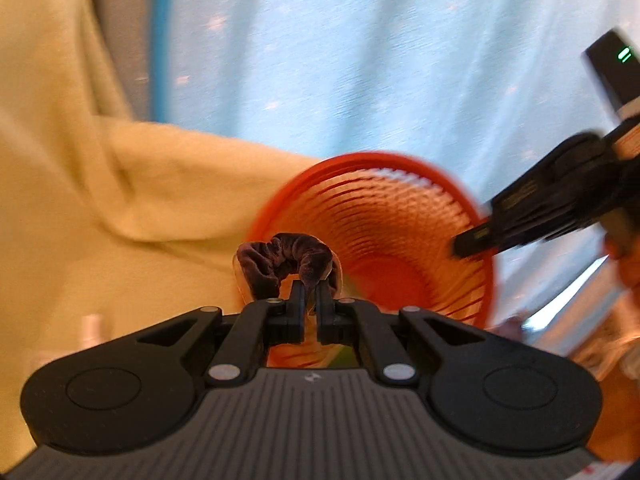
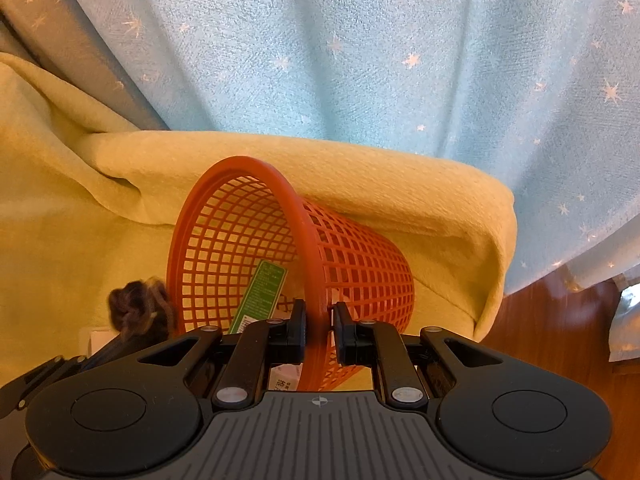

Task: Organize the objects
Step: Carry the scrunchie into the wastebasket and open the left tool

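An orange mesh basket (image 2: 360, 264) is tilted on its side over a yellow blanket (image 2: 100, 208), mouth facing left. My right gripper (image 2: 319, 310) is shut on the basket's rim. A green box (image 2: 262, 294) lies inside the basket. In the left wrist view my left gripper (image 1: 311, 288) is shut on a dark purple velvet scrunchie (image 1: 280, 258), held just in front of the blurred basket (image 1: 384, 236) mouth. The right gripper (image 1: 480, 240) shows at the basket's right rim. The scrunchie (image 2: 136, 308) also appears at the left of the basket in the right wrist view.
A light blue curtain with white stars (image 2: 360, 60) hangs behind the blanket. Wooden floor (image 2: 552, 328) shows at the lower right past the blanket's edge. A white box (image 2: 284, 380) lies low by the basket. A person's hand (image 1: 624, 252) holds the right gripper.
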Tool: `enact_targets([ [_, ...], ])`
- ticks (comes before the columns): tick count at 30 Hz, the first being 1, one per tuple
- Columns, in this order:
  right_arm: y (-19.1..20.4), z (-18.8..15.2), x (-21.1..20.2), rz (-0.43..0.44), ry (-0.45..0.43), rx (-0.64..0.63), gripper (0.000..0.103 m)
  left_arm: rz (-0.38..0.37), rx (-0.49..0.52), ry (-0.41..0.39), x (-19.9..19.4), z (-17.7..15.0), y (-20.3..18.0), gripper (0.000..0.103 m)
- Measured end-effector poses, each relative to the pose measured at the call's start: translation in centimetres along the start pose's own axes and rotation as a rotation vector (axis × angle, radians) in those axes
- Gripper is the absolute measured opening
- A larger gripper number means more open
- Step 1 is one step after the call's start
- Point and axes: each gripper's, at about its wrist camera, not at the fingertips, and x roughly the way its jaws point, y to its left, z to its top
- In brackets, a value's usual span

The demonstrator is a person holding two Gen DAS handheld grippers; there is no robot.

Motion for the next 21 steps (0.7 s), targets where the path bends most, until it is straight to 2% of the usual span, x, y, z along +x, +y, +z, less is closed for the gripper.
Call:
enact_targets([
  [1, 0.0, 0.0, 0.0, 0.000, 0.000, 0.000, 0.010, -0.015, -0.016, -0.002, 0.1, 0.3, 0.0, 0.007],
  [3, 0.0, 0.0, -0.1, 0.000, 0.000, -0.001, 0.010, -0.039, -0.034, -0.010, 0.1, 0.6, -0.1, 0.025],
  [4, 0.0, 0.0, 0.0, -0.001, 0.001, 0.000, 0.010, -0.034, -0.034, -0.012, 0.2, 0.8, -0.1, 0.029],
  [10, 0.1, 0.0, -0.1, -0.001, 0.000, -0.003, 0.010, 0.037, -0.064, 0.011, -0.3, 0.2, 1.1, 0.030],
  [21, 0.0, -0.1, -0.2, 0.003, 0.002, -0.006, 0.010, 0.305, -0.129, 0.093, -3.4, -3.9, 7.3, 0.045],
])
